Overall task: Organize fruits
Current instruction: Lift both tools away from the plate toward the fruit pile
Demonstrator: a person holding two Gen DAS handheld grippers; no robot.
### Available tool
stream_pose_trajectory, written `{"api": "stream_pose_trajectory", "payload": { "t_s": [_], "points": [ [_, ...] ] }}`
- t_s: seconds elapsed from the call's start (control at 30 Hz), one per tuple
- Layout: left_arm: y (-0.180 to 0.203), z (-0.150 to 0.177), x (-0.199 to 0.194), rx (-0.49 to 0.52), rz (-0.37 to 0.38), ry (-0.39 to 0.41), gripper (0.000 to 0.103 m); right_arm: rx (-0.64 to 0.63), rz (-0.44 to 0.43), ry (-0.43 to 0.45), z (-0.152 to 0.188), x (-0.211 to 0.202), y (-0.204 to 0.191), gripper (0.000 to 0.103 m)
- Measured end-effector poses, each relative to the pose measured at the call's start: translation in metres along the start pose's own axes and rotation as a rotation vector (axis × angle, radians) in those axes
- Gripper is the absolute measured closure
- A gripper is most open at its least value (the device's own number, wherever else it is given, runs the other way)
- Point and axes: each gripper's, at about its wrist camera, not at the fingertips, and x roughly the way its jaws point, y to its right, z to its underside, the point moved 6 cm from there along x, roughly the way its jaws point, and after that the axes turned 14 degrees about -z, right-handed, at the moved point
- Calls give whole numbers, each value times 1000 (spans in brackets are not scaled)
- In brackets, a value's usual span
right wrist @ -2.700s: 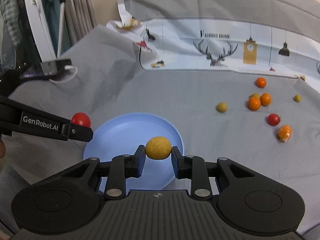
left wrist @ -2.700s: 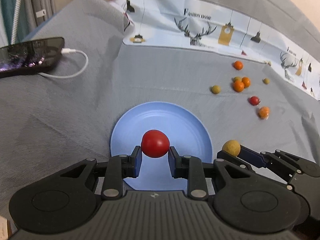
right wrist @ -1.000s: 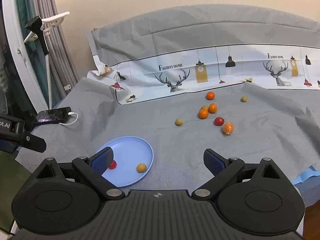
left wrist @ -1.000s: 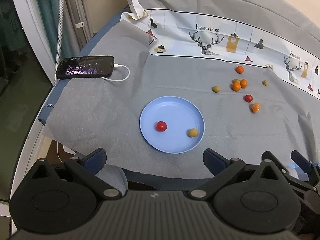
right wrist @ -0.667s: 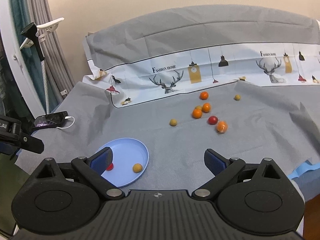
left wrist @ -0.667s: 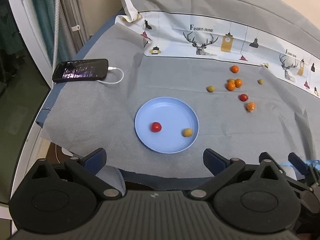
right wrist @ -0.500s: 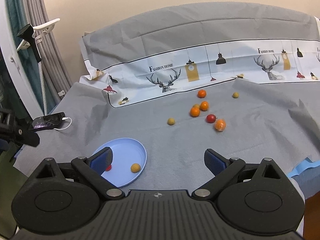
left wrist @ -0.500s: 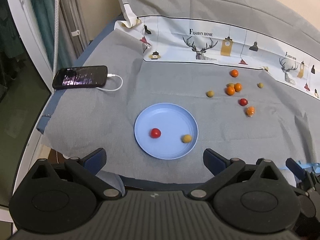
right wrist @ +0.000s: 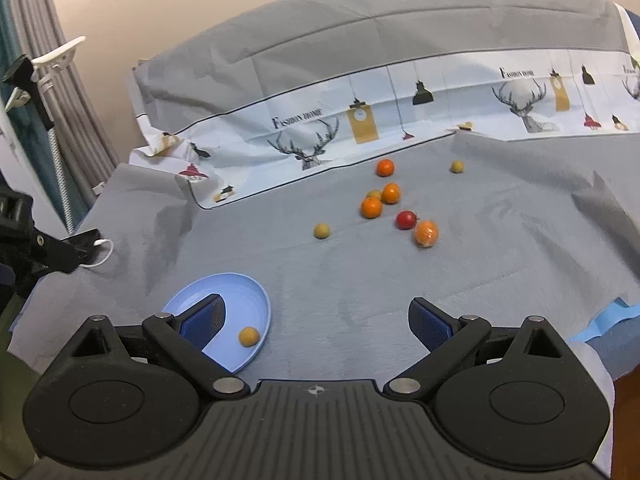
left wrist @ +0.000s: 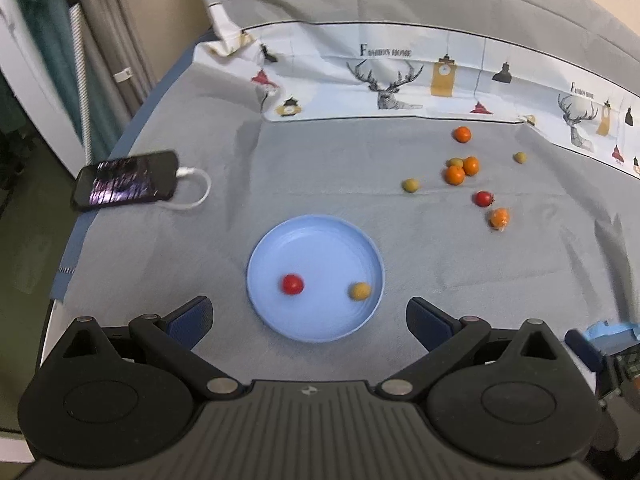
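On the grey cloth sits one blue plate, and inside it lie two fruits: one red cherry tomato towards its left and one yellow-brown round fruit towards its right, the two apart from each other. The left gripper hangs above the near edge of the plate, jaws spread wide, nothing between them. Over to the right gripper, also wide apart and empty, held above bare cloth just right of the plate; from here only the yellow-brown fruit shows in the dish, the tomato hidden behind the blue finger pad.

Farther back on the cloth, eight loose fruits. Count them: four orange ones, namely a lone one at the back, a pair close together, and one that looks wrapped in film. One red fruit lies just beside that wrapped one. Three small yellow-green ones: one nearest the plate, one tucked against the orange pair, one off to the right by the printed deer cloth.

At the left edge, one black phone with a white cable plugged in.
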Motion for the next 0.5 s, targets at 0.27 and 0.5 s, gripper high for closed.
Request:
{"api": "stream_pose_trajectory", "payload": {
  "t_s": [0.27, 0.5],
  "points": [
    [12, -74, -67, -104, 69, 85, 0, 71, 44, -2, -14, 4, 31, 5],
    [32, -124, -111, -128, 104, 199, 0, 100, 100, -6, -21, 10, 58, 5]
  ]
}}
